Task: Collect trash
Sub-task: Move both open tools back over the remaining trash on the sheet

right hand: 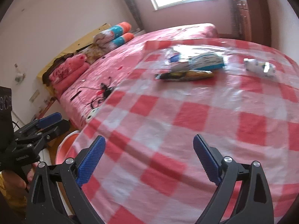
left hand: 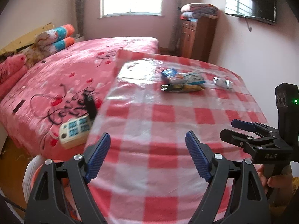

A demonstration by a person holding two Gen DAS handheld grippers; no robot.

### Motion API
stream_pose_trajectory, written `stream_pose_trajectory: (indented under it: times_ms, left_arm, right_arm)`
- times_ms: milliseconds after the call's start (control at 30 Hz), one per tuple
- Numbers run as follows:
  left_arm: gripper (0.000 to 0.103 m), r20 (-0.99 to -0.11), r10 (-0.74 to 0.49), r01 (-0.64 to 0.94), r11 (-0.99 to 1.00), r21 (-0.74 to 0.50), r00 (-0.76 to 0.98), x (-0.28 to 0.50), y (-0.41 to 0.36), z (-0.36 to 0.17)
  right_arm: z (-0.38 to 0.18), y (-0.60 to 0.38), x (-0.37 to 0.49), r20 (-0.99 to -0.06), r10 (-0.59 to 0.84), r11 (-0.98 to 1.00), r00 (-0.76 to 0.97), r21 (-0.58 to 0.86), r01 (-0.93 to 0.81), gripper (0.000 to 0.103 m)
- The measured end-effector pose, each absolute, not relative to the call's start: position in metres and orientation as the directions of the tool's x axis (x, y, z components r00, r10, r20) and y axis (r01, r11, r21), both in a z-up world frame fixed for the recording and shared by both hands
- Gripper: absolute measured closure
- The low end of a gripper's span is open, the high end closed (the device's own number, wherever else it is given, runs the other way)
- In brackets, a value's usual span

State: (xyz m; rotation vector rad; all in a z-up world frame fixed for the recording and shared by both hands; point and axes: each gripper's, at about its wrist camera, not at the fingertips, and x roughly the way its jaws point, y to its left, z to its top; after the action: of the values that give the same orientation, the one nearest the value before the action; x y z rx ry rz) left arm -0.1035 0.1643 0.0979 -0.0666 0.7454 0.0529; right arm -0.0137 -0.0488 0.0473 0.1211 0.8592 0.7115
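Note:
Trash lies at the far side of a table with a red-and-white checked cloth (left hand: 168,115) (right hand: 186,123): a blue-and-white packet (left hand: 184,77) (right hand: 203,62), a dark yellow wrapper (left hand: 182,88) (right hand: 185,75) in front of it, and a crumpled white piece (left hand: 223,83) (right hand: 260,67) to the right. My left gripper (left hand: 147,145) is open and empty above the table's near part. My right gripper (right hand: 149,149) is open and empty, also above the near part, well short of the trash. Each gripper shows in the other's view, the right one (left hand: 243,128) and the left one (right hand: 50,121).
A bed with a pink cover (left hand: 74,71) (right hand: 149,43) stands left of the table, with a white power strip (left hand: 74,130) on its near corner and rolled bedding (left hand: 56,37) at the head. A wooden cabinet (left hand: 198,35) stands by the far wall. A pink-and-white tub (right hand: 65,149) sits low, left of the table.

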Motion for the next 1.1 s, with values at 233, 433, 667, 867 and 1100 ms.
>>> stream_pose_trajectory:
  times_ms: [233,433,667,867,1100]
  left_arm:
    - [0.020,-0.658,-0.025,0.000,0.999,-0.037,0.752,-0.064,0.126,0.107]
    - [0.019,-0.645,-0.052,0.037,0.999,-0.037,0.762,-0.022,0.102,0.110]
    - [0.019,-0.669,-0.052,0.026,0.998,-0.049,0.741,0.035,0.093,0.098]
    - [0.019,-0.718,-0.060,-0.046,0.991,-0.127,0.694,0.091,0.103,0.078]
    - [0.019,-0.756,-0.037,-0.115,0.982,-0.148,0.653,0.144,0.112,0.053]
  right_arm:
    - [0.050,-0.097,0.015,-0.668,0.542,0.830,0.510,0.329,-0.451,0.009]
    - [0.056,-0.136,0.047,-0.677,0.477,0.873,0.561,0.296,-0.387,0.009]
    - [0.058,-0.169,0.098,-0.690,0.422,0.906,0.589,0.286,-0.313,0.009]
    - [0.045,-0.182,0.143,-0.720,0.371,0.928,0.587,0.267,-0.258,0.009]
    - [0.032,-0.182,0.185,-0.747,0.349,0.936,0.565,0.250,-0.247,0.009]
